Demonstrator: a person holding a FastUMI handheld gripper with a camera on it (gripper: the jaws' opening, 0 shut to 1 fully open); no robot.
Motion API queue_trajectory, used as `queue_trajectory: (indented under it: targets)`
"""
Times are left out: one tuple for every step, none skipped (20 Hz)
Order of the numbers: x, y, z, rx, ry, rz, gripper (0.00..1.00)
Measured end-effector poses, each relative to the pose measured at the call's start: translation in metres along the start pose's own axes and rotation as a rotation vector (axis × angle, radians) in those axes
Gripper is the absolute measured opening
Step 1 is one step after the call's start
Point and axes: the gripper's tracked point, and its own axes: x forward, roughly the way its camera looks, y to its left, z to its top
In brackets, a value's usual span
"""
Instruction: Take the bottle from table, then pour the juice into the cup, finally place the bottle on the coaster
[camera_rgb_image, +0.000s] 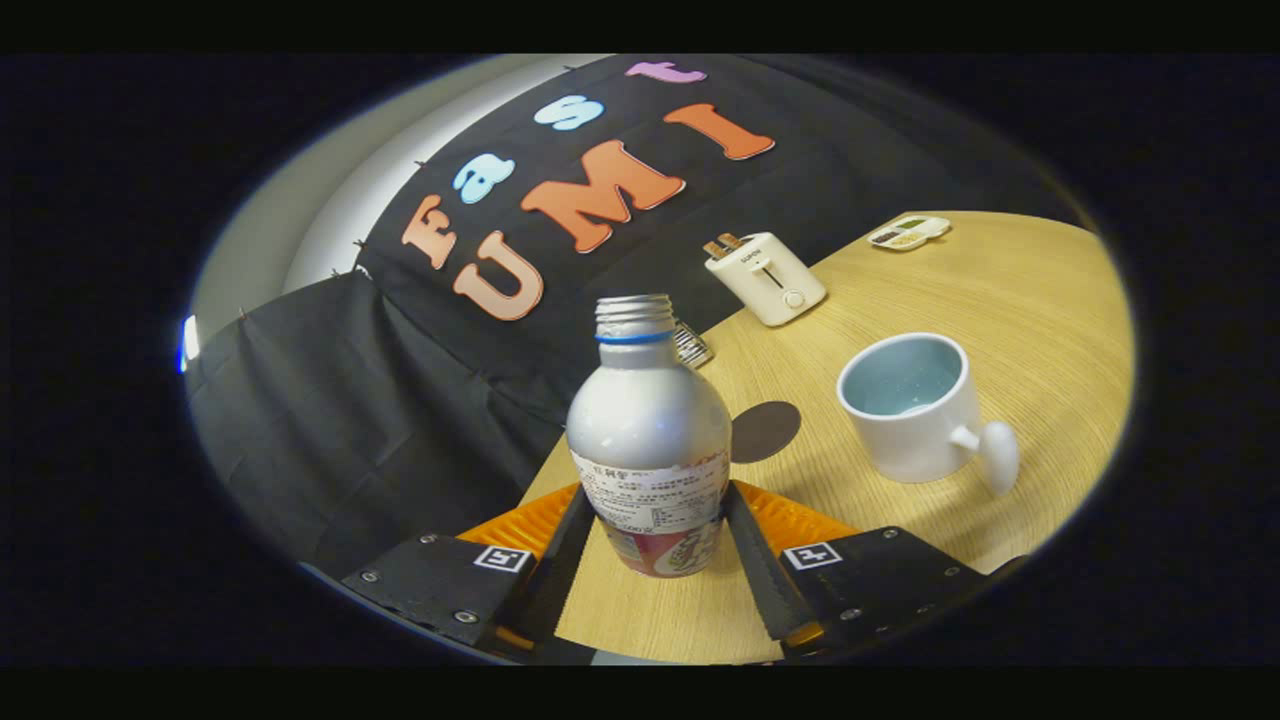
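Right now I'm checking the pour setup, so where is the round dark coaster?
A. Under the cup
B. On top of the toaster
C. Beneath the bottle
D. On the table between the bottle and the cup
D: the coaster lies flat on the table, bare, beyond the bottle held between the gripper fingers and beside the cup.

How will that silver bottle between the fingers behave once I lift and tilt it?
The bottle looks like smooth metal, so probably rigid but slippery. The fingers hold it low on the label, so it may swivel. With the cap off, it could spill early.

One bottle (650, 440), one cup (915, 405), one coaster (765, 431), one toaster (766, 277) — perhaps one small tray (908, 232).
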Motion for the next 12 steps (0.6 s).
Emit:
queue_trajectory:
  targets:
    - [-0.0011, -0.0017, 0.0007, 0.023, 0.003, 0.005, 0.77]
    - [-0.0017, -0.0022, 0.0022, 0.048, 0.006, 0.011, 0.77]
    - [-0.0029, -0.0028, 0.0012, 0.072, 0.010, 0.020, 0.77]
    - [-0.0033, -0.0018, 0.0015, 0.097, 0.016, 0.031, 0.77]
    - [-0.0049, 0.0012, 0.0005, 0.122, 0.023, 0.046, 0.77]
    - [-0.0047, 0.0031, -0.0003, 0.146, 0.031, 0.060, 0.77]
    - [-0.0066, 0.0048, -0.0016, 0.167, 0.037, 0.073, 0.77]
    - [-0.0048, 0.0053, -0.0014, 0.186, 0.041, 0.080, 0.77]
    - [-0.0061, 0.0054, -0.0020, 0.203, 0.044, 0.085, 0.77]
    - [-0.0044, 0.0050, -0.0024, 0.221, 0.050, 0.090, 0.77]
    - [-0.0048, 0.0050, -0.0035, 0.241, 0.056, 0.096, 0.77]
    - [-0.0050, 0.0049, -0.0044, 0.267, 0.068, 0.099, 0.75]
